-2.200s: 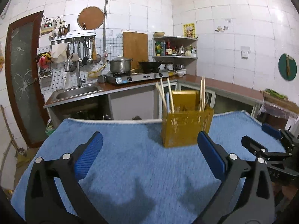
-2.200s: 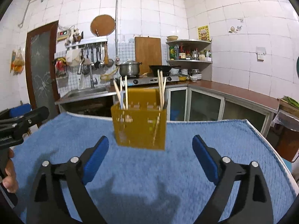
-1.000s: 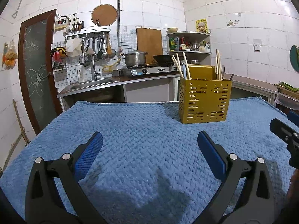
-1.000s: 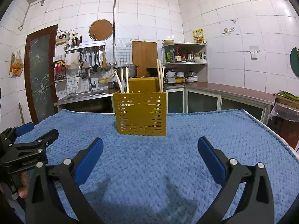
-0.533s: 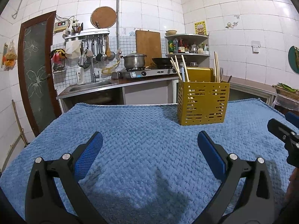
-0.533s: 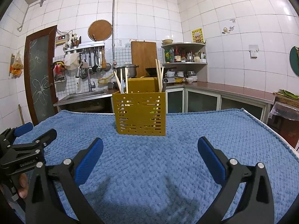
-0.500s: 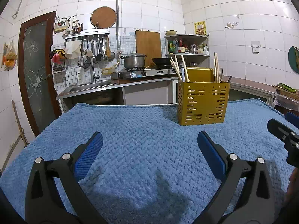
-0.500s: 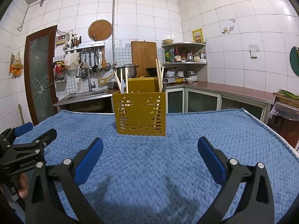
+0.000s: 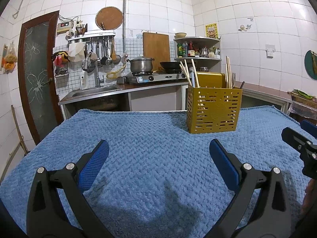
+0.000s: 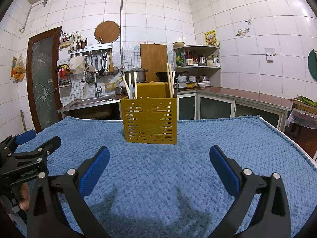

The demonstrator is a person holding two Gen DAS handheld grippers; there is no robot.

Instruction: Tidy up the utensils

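A mustard-yellow slotted utensil holder (image 9: 213, 111) (image 10: 151, 119) stands upright on the blue towel, with several wooden chopsticks (image 9: 188, 71) (image 10: 169, 79) and other utensil handles sticking out of it. My left gripper (image 9: 159, 161) hovers low over the towel, open and empty, the holder ahead to its right. My right gripper (image 10: 159, 165) is also open and empty, with the holder straight ahead. Each gripper shows at the other view's edge: the right one (image 9: 301, 140), the left one (image 10: 29, 144).
The blue textured towel (image 9: 148, 142) (image 10: 198, 148) covers the whole table. Behind it run a kitchen counter with a sink (image 9: 95, 91), a stove with a pot (image 9: 141, 64), hanging tools and a corner shelf (image 10: 196, 59). A person's fingers (image 10: 24, 195) hold the left gripper.
Both grippers have dropped lower and levelled out over the towel since 2.2 s ago; in the last half second nothing has visibly moved. Both stay open.
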